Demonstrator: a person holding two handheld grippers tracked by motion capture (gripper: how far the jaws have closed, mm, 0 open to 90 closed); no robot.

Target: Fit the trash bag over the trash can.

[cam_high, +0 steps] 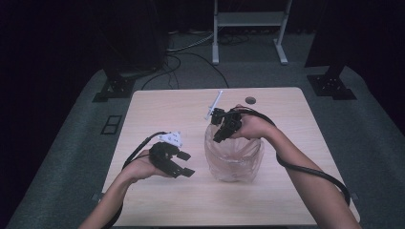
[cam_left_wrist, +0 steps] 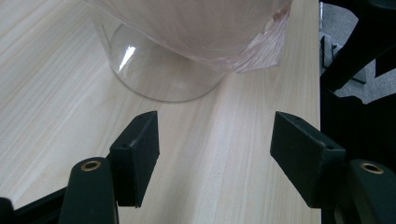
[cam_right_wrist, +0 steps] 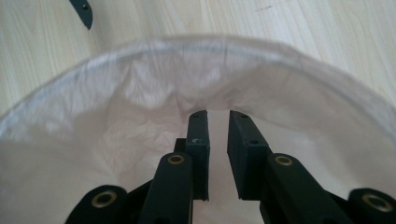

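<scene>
Container: a clear plastic tub (cam_high: 234, 160) lined with a thin pinkish bag (cam_right_wrist: 140, 107), upright at the table's (cam_high: 143, 109) middle, just right of centre.
Right gripper (cam_high: 224, 126): dips inside the tub's mouth from its far rim; jaws nearly closed with a narrow gap, and I cannot tell whether they pinch the liner.
Left gripper (cam_high: 179, 164): low beside the tub's left wall, apart from it, jaws spread wide, empty.
Nearer hand: the right.

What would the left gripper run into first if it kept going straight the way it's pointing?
Most likely the clear container lined with a thin plastic bag, standing straight ahead of the open left gripper on the table. Only bare wood lies between them, though depth is hard to judge.
</scene>
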